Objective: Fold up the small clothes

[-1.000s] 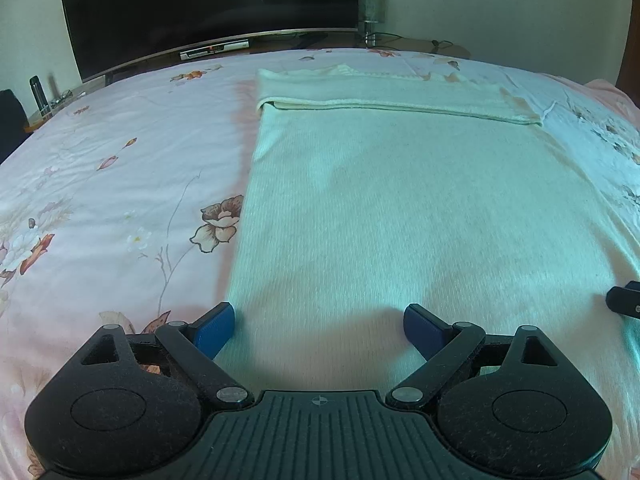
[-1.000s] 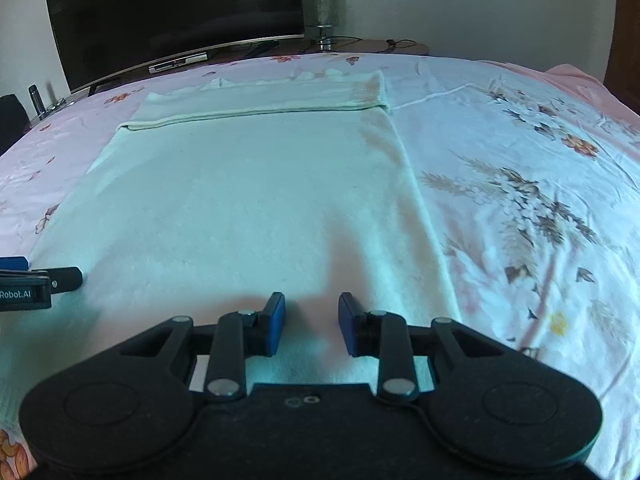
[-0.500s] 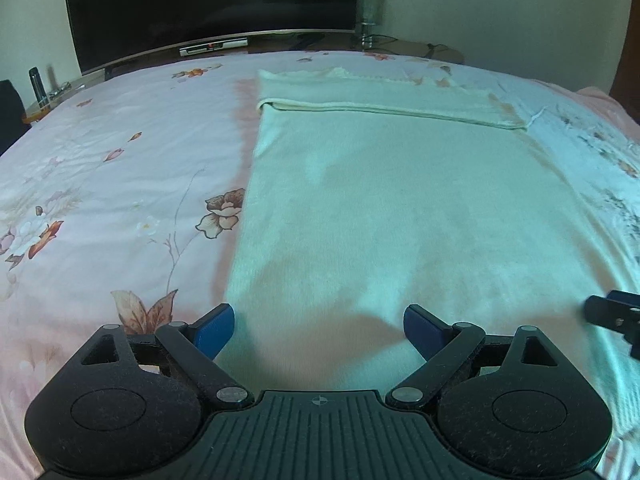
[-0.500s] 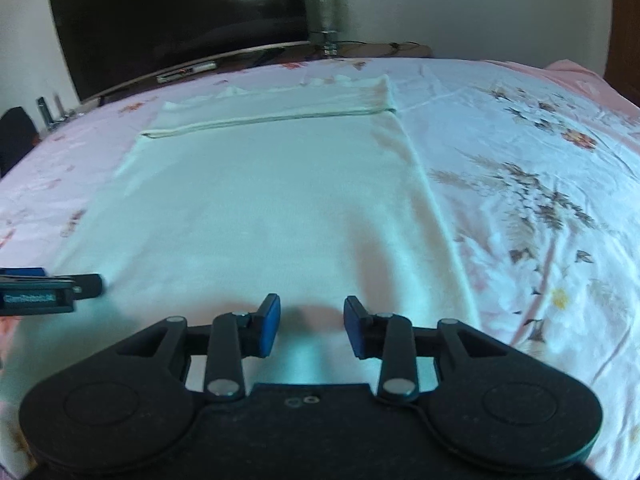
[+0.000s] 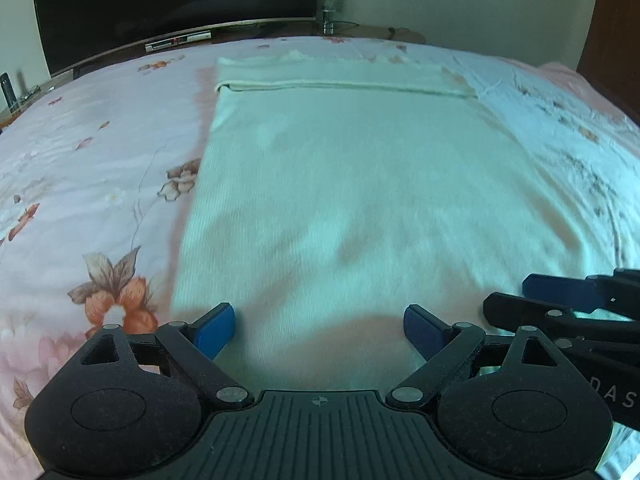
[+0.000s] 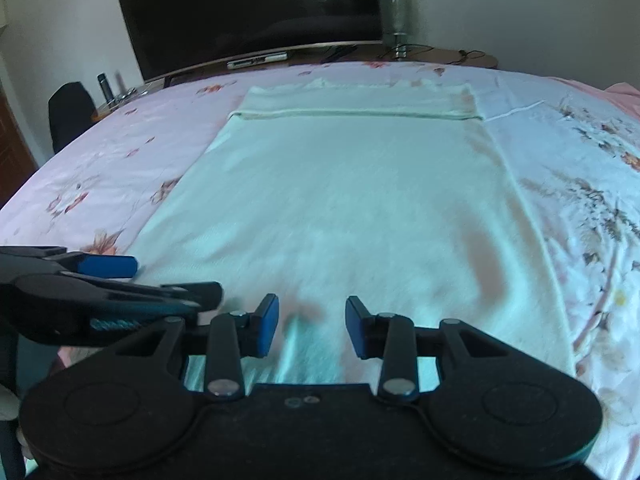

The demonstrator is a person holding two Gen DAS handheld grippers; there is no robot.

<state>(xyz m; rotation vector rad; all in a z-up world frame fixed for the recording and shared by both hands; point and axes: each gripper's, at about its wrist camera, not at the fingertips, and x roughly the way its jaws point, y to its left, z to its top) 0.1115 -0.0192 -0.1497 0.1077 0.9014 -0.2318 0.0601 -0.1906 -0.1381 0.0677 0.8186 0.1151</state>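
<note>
A pale cream garment (image 5: 352, 184) lies flat on the floral bedsheet, its far end folded over into a narrow band (image 5: 340, 76). It also shows in the right wrist view (image 6: 352, 200). My left gripper (image 5: 318, 326) is open wide and empty, low over the garment's near left corner. My right gripper (image 6: 312, 326) is open and empty over the garment's near edge, where a small ridge of cloth (image 6: 308, 344) stands between the pads. The right gripper shows in the left wrist view (image 5: 560, 300), close on the right. The left gripper shows in the right wrist view (image 6: 108, 280), close on the left.
The pink floral bedsheet (image 5: 100, 184) spreads out on all sides. A large dark TV (image 6: 248, 12) and a glass (image 6: 396, 20) stand on a wooden unit beyond the bed. A dark chair (image 6: 70, 112) is at the far left.
Both grippers have pulled back toward the garment's near edge and come closer together. The right gripper's pads have opened wider. The garment lies as before.
</note>
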